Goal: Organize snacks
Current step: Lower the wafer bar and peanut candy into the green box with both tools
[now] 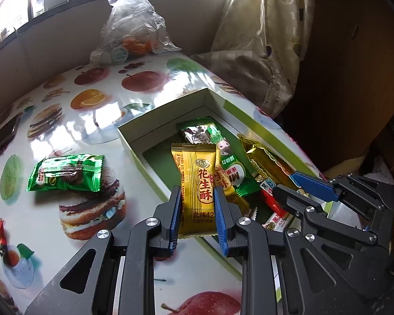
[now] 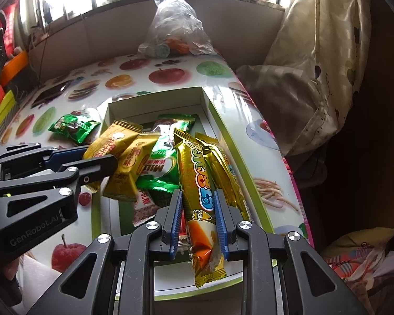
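We hold both grippers low over the open box (image 1: 134,141), each pointing forward along its length. Our left gripper (image 1: 197,207) pinches a yellow peanut-crisp packet (image 1: 197,181) between its blue pads, the packet standing upright just above the box's near wall. Our right gripper (image 2: 198,212) clamps a long gold wafer bar (image 2: 199,183), whose far end lies among the snacks piled in the box ahead of the jaws. One green candy packet (image 1: 65,173) lies on the fruit-print table (image 1: 78,120), left of the left jaws, outside the box.
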`<state>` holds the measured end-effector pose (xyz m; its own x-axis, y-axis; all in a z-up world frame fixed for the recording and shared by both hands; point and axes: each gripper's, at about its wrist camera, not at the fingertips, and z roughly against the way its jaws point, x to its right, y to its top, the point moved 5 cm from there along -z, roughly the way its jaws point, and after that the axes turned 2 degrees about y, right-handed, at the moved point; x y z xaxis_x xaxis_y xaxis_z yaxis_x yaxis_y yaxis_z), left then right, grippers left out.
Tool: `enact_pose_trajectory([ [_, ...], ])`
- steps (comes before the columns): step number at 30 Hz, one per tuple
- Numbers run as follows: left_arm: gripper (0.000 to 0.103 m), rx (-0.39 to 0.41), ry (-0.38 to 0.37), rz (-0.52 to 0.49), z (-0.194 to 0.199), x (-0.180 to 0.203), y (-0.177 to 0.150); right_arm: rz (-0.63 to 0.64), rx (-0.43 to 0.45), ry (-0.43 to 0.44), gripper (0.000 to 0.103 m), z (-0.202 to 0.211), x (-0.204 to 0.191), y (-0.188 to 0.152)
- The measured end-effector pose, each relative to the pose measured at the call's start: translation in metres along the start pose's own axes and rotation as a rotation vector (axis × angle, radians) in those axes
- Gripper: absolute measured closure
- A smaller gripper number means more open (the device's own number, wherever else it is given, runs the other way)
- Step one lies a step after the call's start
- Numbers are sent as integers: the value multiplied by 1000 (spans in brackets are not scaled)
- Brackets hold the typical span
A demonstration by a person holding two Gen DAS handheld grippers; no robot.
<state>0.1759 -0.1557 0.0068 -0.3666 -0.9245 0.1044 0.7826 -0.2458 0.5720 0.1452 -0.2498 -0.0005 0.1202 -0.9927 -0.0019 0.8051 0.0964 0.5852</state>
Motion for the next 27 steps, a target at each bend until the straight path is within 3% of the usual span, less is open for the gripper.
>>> enact_pose_trajectory([
  [27,78,-21,-10,-21,-14,16,1,-12,23,-8,79,-3,10,-3],
])
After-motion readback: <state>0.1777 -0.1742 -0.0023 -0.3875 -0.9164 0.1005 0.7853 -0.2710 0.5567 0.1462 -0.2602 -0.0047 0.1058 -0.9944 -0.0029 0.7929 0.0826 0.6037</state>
